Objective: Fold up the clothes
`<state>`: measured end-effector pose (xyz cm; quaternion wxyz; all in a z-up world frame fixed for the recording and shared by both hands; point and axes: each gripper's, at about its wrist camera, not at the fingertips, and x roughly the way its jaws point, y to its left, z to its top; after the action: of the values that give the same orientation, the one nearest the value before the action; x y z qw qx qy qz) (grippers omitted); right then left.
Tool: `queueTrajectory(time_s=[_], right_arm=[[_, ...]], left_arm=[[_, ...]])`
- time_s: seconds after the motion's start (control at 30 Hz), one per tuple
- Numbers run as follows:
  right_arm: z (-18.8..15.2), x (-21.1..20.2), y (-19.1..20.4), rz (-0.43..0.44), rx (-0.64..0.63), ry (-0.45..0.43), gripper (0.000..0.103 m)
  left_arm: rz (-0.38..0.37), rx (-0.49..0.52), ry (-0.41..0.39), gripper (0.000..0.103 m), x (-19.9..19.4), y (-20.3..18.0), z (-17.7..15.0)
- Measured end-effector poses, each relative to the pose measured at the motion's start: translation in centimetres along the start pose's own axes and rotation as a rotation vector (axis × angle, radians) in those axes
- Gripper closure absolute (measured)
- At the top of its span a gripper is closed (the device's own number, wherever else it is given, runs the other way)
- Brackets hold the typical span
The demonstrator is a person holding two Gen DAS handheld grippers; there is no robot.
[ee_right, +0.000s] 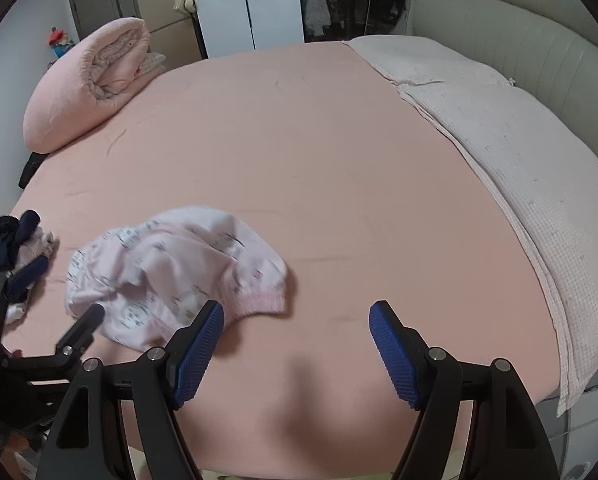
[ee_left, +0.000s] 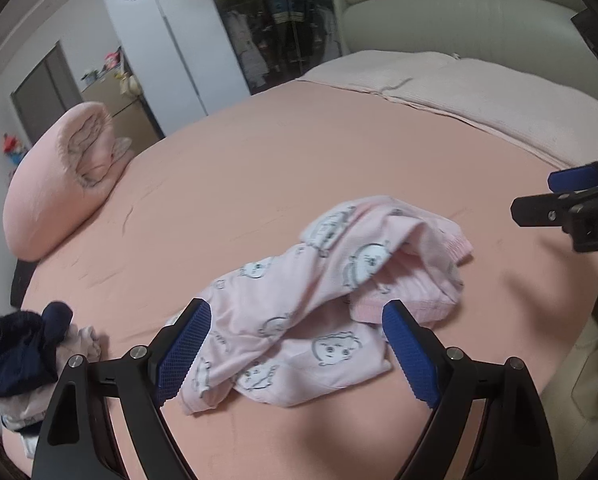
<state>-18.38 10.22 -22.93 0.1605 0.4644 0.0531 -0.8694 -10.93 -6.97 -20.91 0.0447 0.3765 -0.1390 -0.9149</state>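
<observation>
Your crumpled pale-pink cotton garment printed with grey cartoon faces (ee_left: 319, 304) lies bunched on the salmon-pink bed sheet (ee_left: 299, 152), close to the near edge of the bed and well short of the waffle-weave cream blanket (ee_right: 499, 152) along the headboard side. Your left gripper (ee_left: 295, 344) hangs just above it with its blue-padded fingers spread wide, holding nothing; the cloth sits between them. Your right gripper (ee_right: 297, 344) is likewise spread and empty, over bare sheet, with the garment's ribbed pink hem (ee_right: 259, 304) just beside its left finger.

The step in hand looks like spreading the piece flat before any fold. Find an edge, not a lump: take the ribbed hem with the right and a single layer at the opposite end with the left, then draw the two apart low over the sheet. Pinch one thickness only; in this heap it is easy to catch two layers and drag a twist along.

Keep clear of the heap of navy and white clothes (ee_left: 15, 356) at the near left corner and the rolled pink quilt (ee_left: 59, 176) at the far left corner.
</observation>
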Motion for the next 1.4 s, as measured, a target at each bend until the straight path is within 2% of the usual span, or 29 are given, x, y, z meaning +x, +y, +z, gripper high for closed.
queueTrajectory(time_s=[0.17,0.33,0.5,0.63,0.73,0.87,1.03,1.27,1.4], right_arm=[[-1.9,1.3,-0.7,-0.052,-0.062,0.033,0.028],[-3.6,2.6,-0.8,-0.068,-0.110,0.058,0.028],[-4.5,3.9,-0.8,-0.059,-0.164,-0.005,0.028],[-4.1,5.5,-0.8,-0.062,-0.154,-0.030,0.028],[-4.0,6.4,-0.4,-0.031,-0.160,-0.035,0.028],[-3.8,7.4,0.8,-0.046,-0.211,-0.066,0.028],[-3.0,8.4,1.4,-0.048,-0.178,-0.106,0.028],[-3.0,8.5,2.4,-0.100,-0.182,-0.148,0.028],[-2.8,8.6,2.5,-0.071,-0.205,-0.155,0.028]], left_arm=[[-0.004,0.071,-0.005,0.015,0.5,-1.6,-0.1],[0.013,0.121,0.008,0.015,1.0,-2.9,-1.1],[0.004,0.129,0.038,0.015,1.3,-2.8,-2.0],[-0.034,0.110,0.023,0.015,1.2,-2.5,-2.0],[-0.067,0.112,0.005,0.015,1.4,-2.4,-2.1],[-0.094,0.095,0.027,0.015,2.1,-2.2,-2.3],[-0.111,0.058,0.031,0.015,2.7,-1.9,-2.5],[-0.082,0.069,0.033,0.015,3.6,-2.6,-2.6],[-0.077,0.103,0.051,0.015,4.7,-3.5,-2.6]])
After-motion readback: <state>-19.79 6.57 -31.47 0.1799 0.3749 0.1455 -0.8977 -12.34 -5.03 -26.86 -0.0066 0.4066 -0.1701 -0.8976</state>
